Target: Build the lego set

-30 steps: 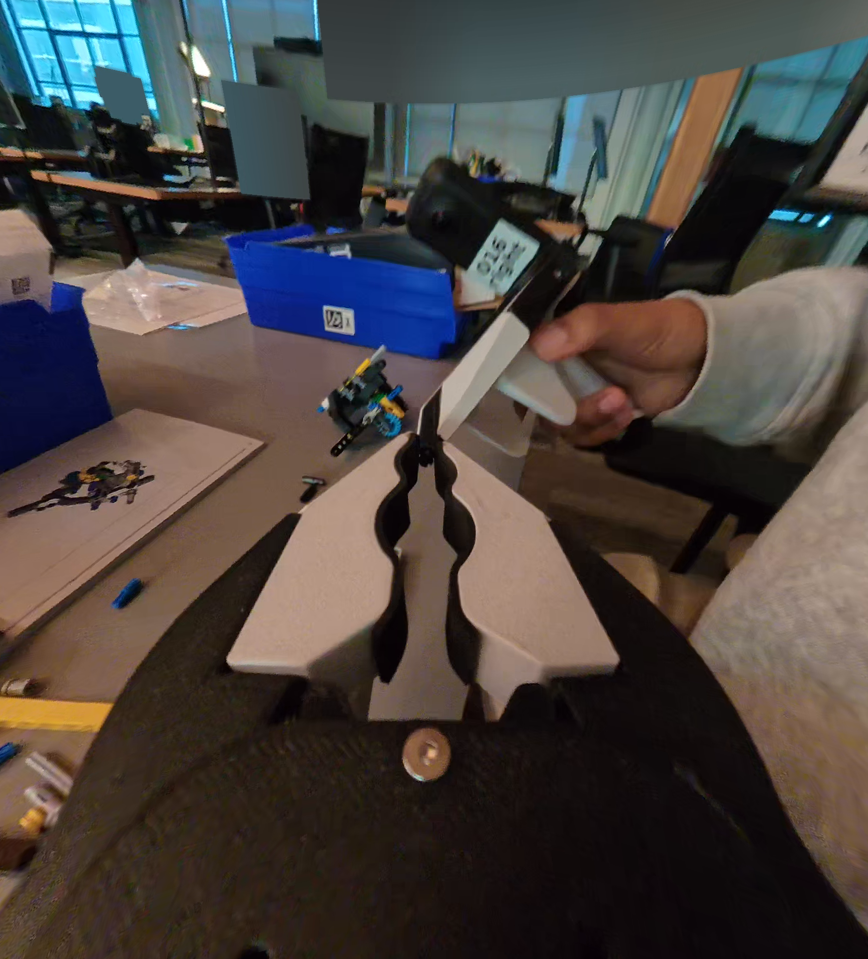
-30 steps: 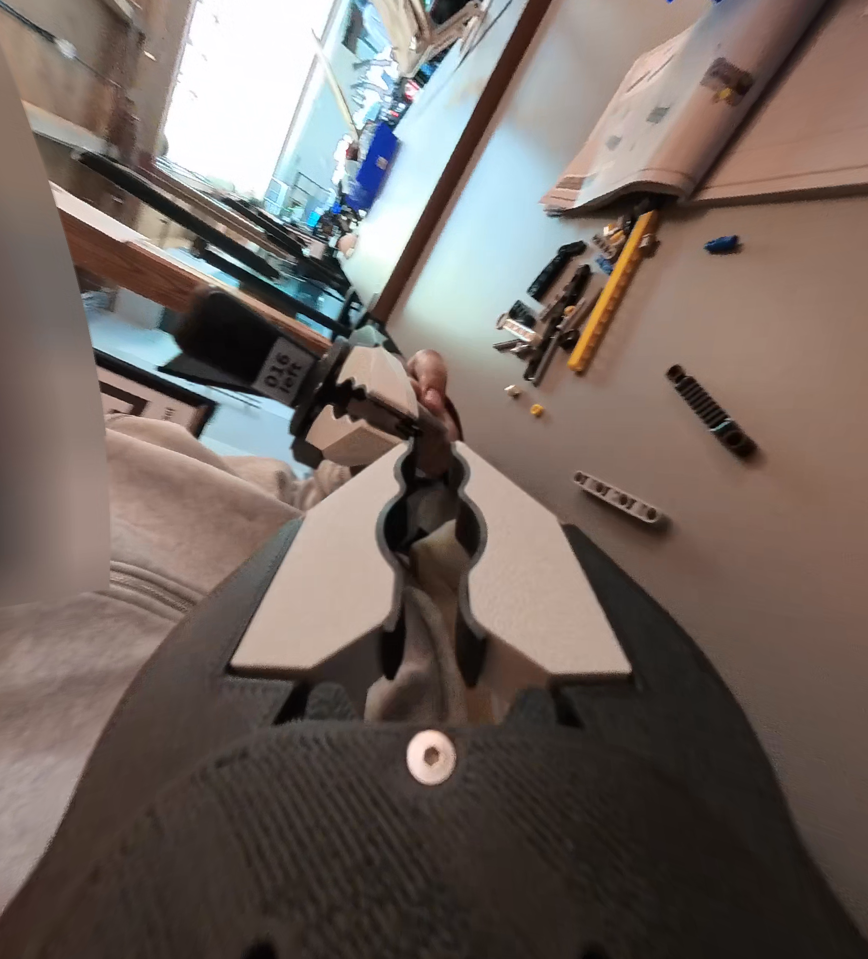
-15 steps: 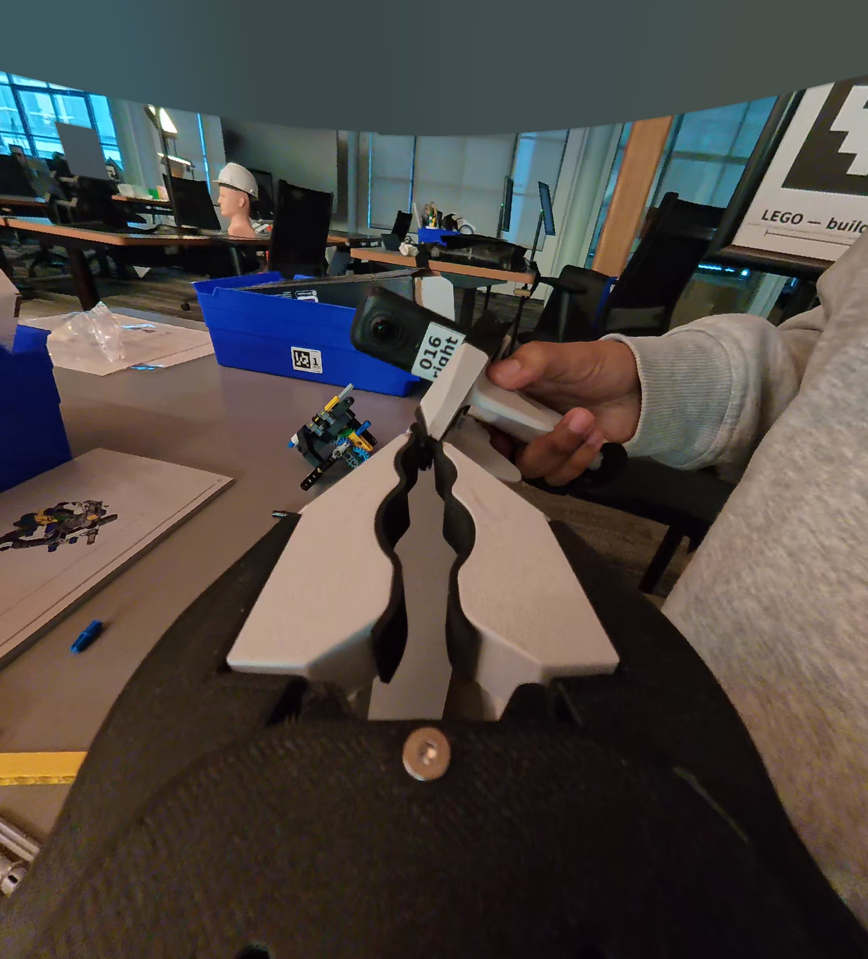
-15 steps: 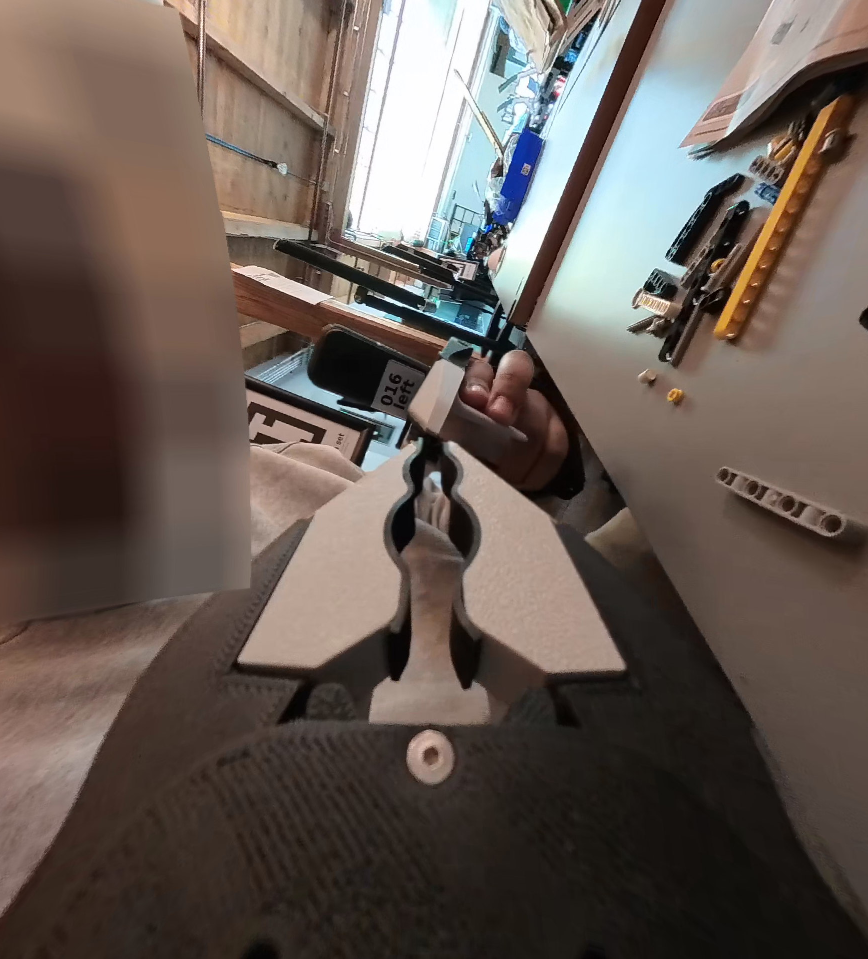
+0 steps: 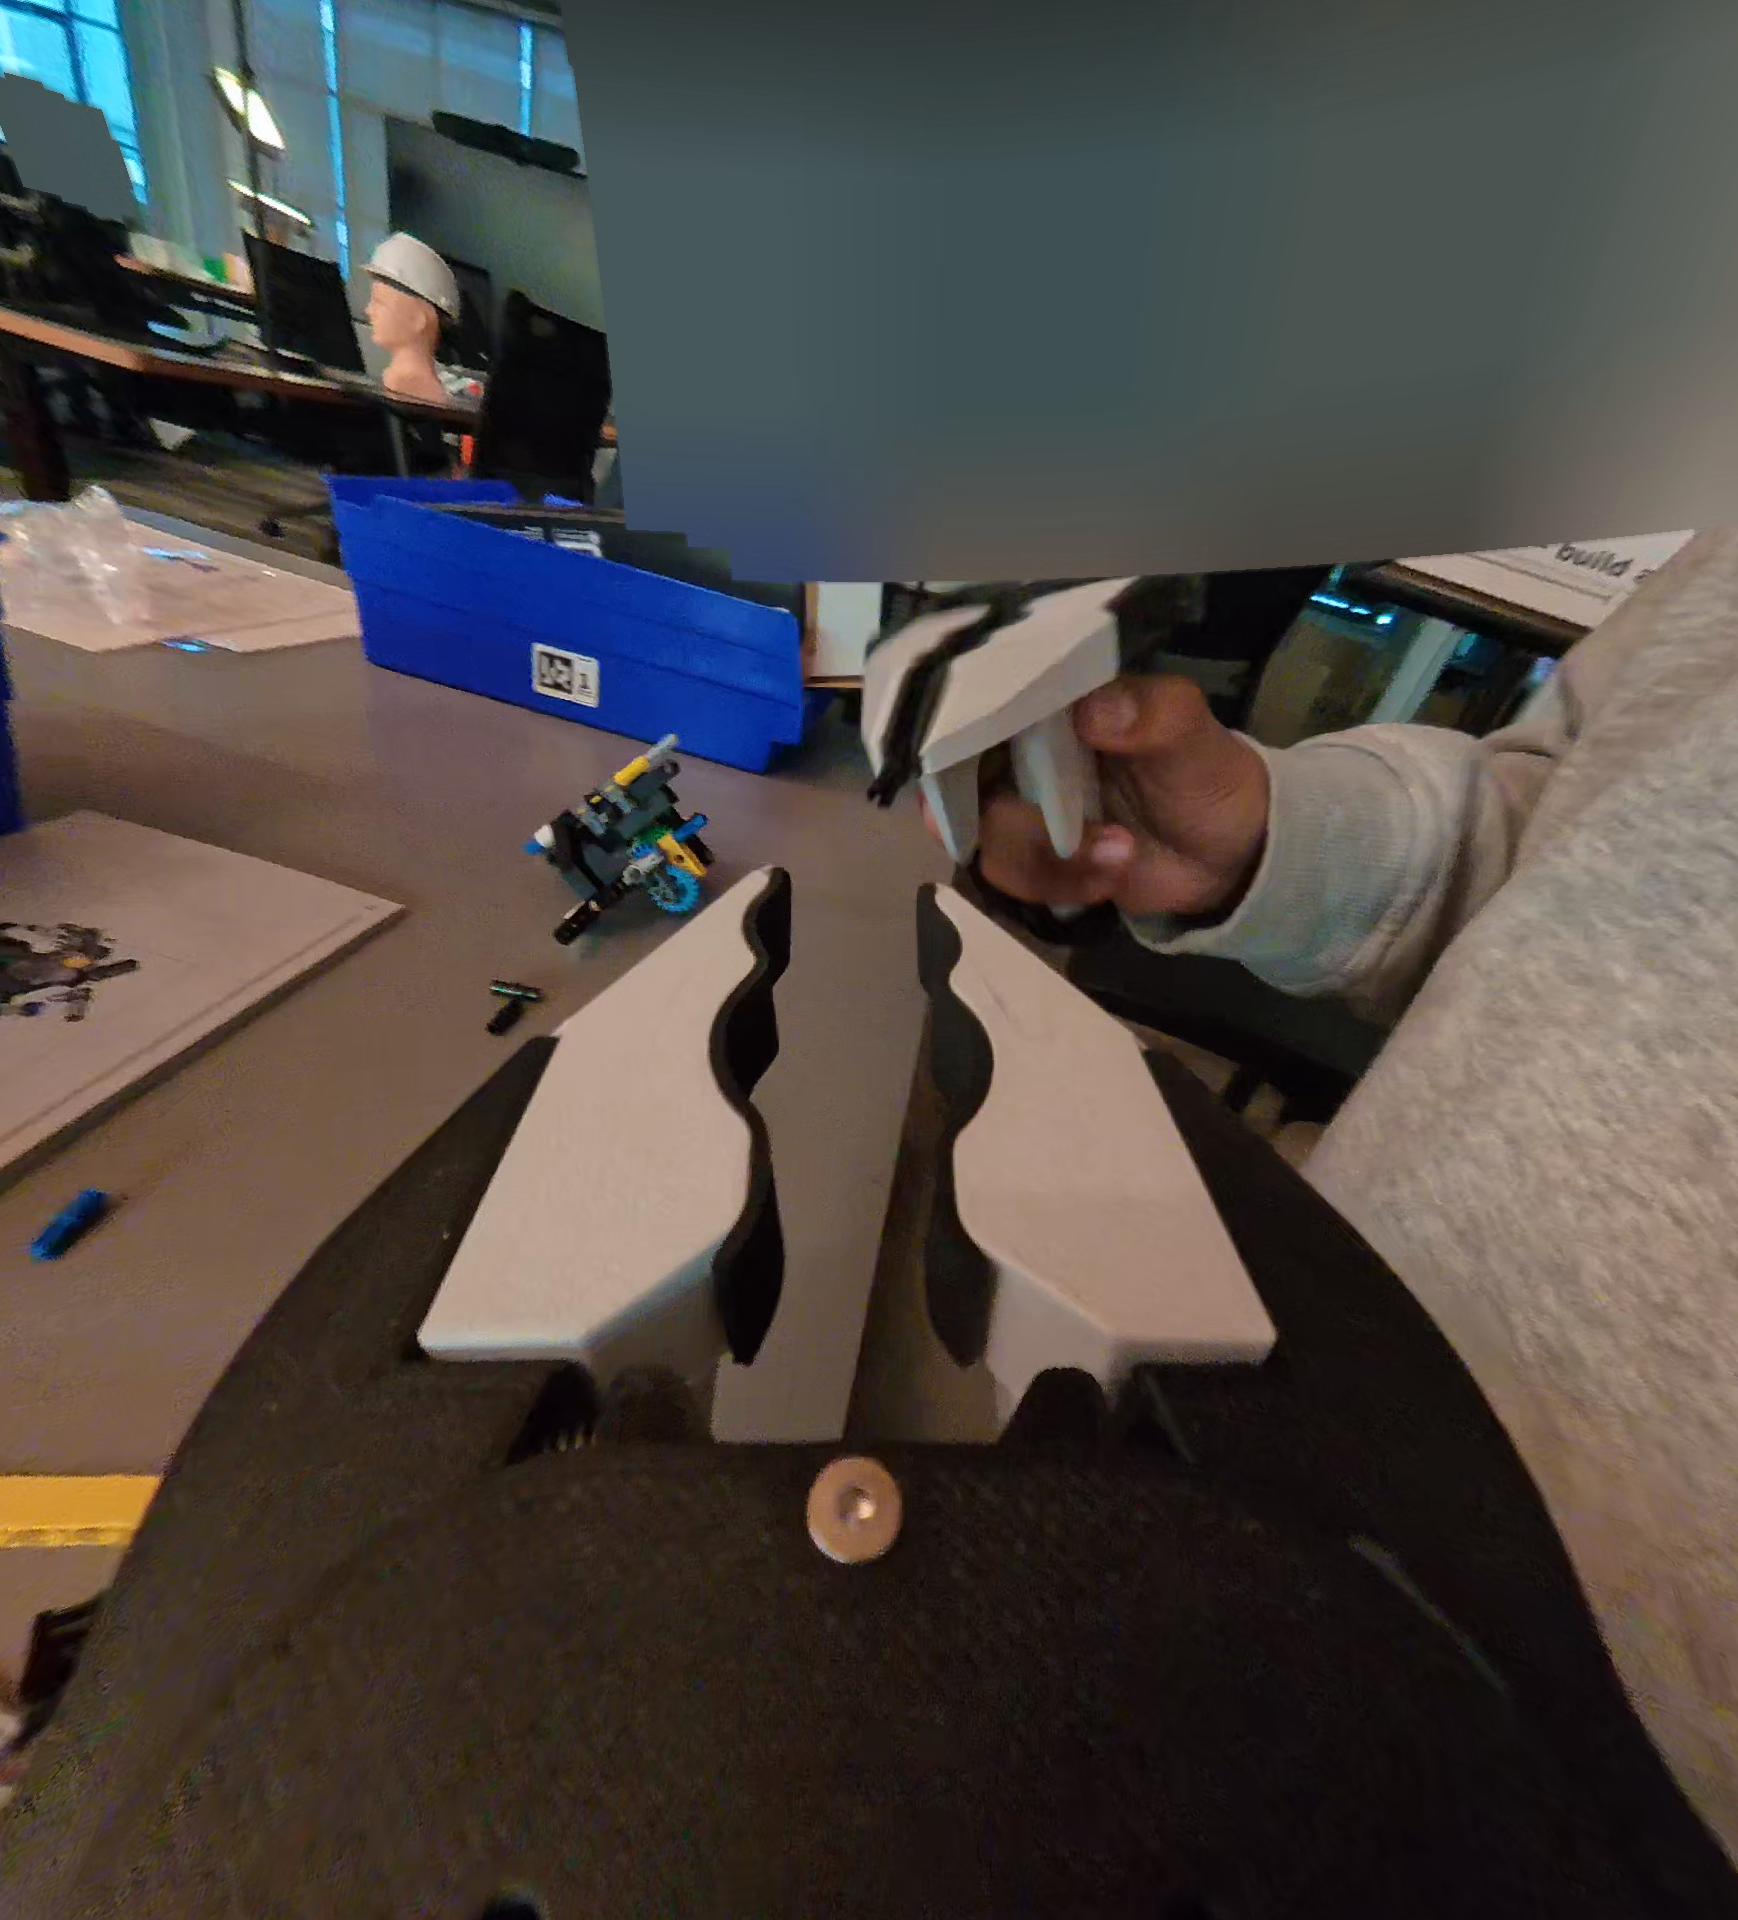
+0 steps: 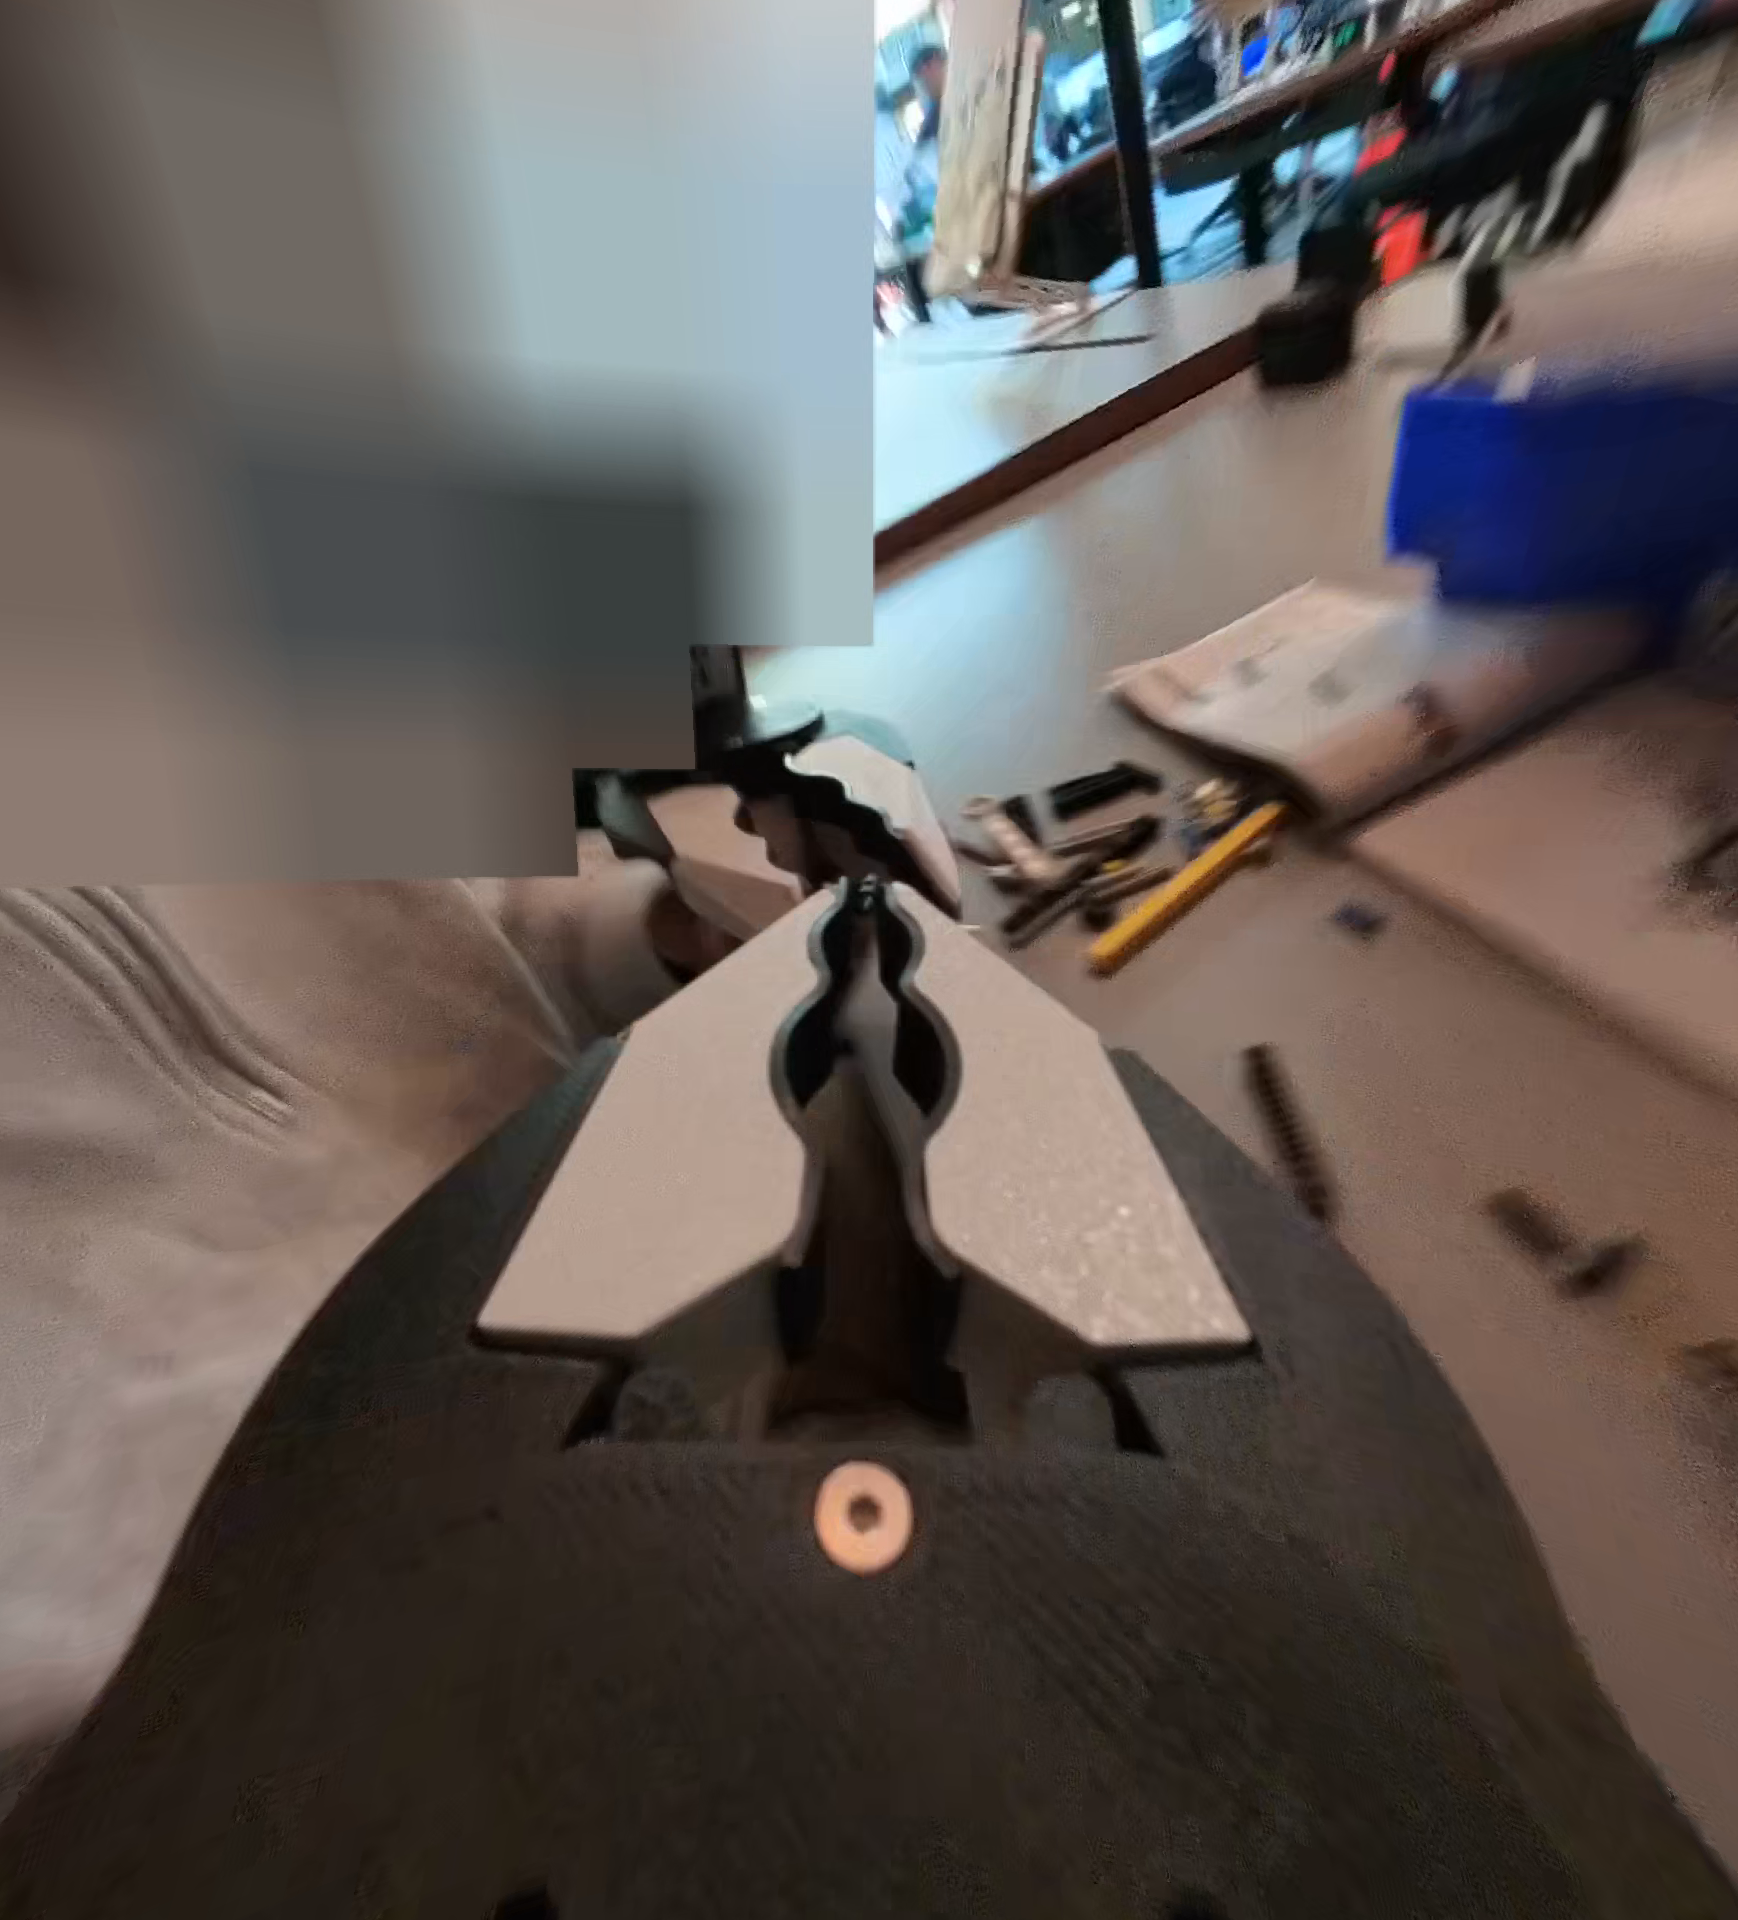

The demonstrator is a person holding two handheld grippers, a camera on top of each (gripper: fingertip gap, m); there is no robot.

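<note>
My left gripper (image 5: 852, 899) is open and empty, just above the grey table (image 5: 325, 748) near its front edge. My right gripper (image 6: 862, 899) is shut, with a small dark lego piece (image 6: 865, 889) pinched at its tips. It also shows in the left wrist view (image 5: 891, 769), held in a hand just beyond and to the right of my left fingertips. A small partly built lego model (image 5: 626, 831) stands on the table ahead of my left gripper. The open left gripper (image 6: 792, 831) shows right behind my right tips.
An instruction booklet (image 5: 117, 997) lies at the left, with a blue pin (image 5: 67, 1223) and a small black piece (image 5: 512, 1000) near it. Blue bins (image 5: 574, 634) stand at the back. A yellow beam (image 6: 1187, 888) and several loose parts (image 6: 1073, 842) lie by the booklet's edge. The small partly built lego model (image 5: 626, 831) is about 20 cm from both grippers' fingertips.
My left gripper has opened; it was shut with its tips against the right gripper's. The right gripper has swung round, stays shut, and now sits apart from my left tips.
</note>
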